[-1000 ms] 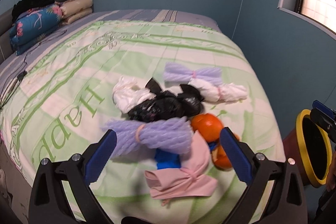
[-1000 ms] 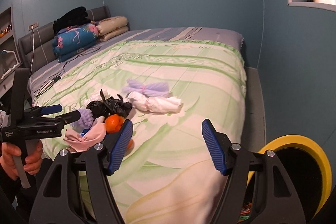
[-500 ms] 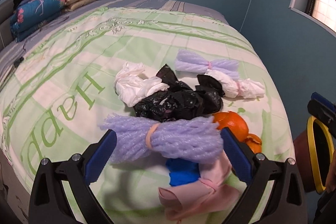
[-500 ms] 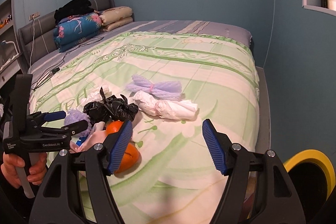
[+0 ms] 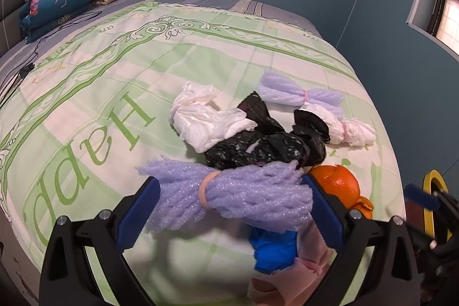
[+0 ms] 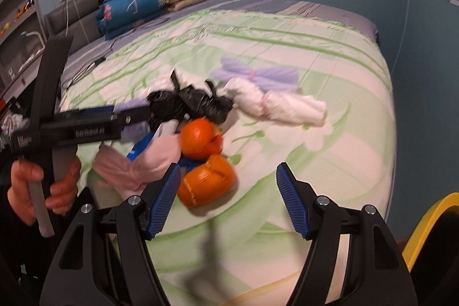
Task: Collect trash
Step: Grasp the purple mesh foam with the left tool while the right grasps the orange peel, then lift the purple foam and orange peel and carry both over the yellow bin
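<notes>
A pile of trash lies near the foot of the bed (image 5: 114, 93). The near purple foam net bundle (image 5: 229, 197) lies crosswise between the fingers of my left gripper (image 5: 231, 212), which is open just above the quilt. Behind the bundle are a black bag (image 5: 266, 145), a white bag (image 5: 206, 119), another purple net (image 5: 298, 93) and a second white bundle (image 5: 350, 128). An orange (image 5: 338, 182), a blue scrap (image 5: 272, 248) and pink cloth (image 5: 287, 280) lie to the right. My right gripper (image 6: 229, 202) is open, with an orange peel (image 6: 206, 179) beside its left finger and the orange (image 6: 200, 139) beyond.
A yellow-rimmed bin (image 6: 430, 217) stands on the floor off the bed's right corner. Folded blankets and pillows (image 5: 57, 2) are stacked at the headboard, with a cable (image 5: 25, 70) nearby. A hand (image 6: 43, 185) holds the left gripper's handle. Shelves (image 6: 17, 19) line the left wall.
Both grippers came lower and closer to the pile. The near purple bundle now sits between the left fingers. The right gripper swung left until the oranges lay just ahead of it.
</notes>
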Action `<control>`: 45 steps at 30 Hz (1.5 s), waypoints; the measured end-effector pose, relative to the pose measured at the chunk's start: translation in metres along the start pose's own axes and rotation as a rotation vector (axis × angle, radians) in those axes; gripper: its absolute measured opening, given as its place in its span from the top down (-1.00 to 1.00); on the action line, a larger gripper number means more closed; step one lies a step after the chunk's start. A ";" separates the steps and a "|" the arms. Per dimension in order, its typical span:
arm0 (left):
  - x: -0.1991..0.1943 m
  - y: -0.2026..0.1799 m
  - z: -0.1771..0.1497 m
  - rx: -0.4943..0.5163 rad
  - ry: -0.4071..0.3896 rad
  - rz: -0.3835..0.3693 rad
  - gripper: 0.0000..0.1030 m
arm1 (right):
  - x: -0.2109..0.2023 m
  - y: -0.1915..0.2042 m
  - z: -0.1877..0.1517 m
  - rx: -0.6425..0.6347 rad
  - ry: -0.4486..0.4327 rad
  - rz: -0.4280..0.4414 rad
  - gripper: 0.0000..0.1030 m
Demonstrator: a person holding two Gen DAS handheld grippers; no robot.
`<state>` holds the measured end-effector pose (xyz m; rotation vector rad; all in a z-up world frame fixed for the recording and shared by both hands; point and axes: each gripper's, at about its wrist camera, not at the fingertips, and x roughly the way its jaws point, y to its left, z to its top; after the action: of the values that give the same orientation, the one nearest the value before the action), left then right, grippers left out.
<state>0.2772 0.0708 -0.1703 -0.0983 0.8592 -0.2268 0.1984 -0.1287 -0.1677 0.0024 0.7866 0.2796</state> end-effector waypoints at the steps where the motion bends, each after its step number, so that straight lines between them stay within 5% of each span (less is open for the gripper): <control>1: 0.001 0.002 0.000 -0.006 0.001 0.004 -0.84 | 0.003 0.003 -0.001 -0.006 0.011 0.003 -0.27; 20: 0.012 0.041 0.006 -0.070 0.014 -0.005 -0.52 | 0.045 0.011 -0.001 0.009 0.109 0.048 -0.16; 33: 0.019 0.047 0.005 -0.070 0.016 0.007 0.22 | 0.056 0.015 0.006 0.003 0.127 0.054 0.00; 45: 0.011 0.051 0.002 -0.076 0.012 0.035 0.39 | 0.054 0.009 0.004 0.027 0.131 0.065 0.17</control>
<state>0.2936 0.1174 -0.1866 -0.1526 0.8805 -0.1618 0.2349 -0.1060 -0.2013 0.0354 0.9219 0.3332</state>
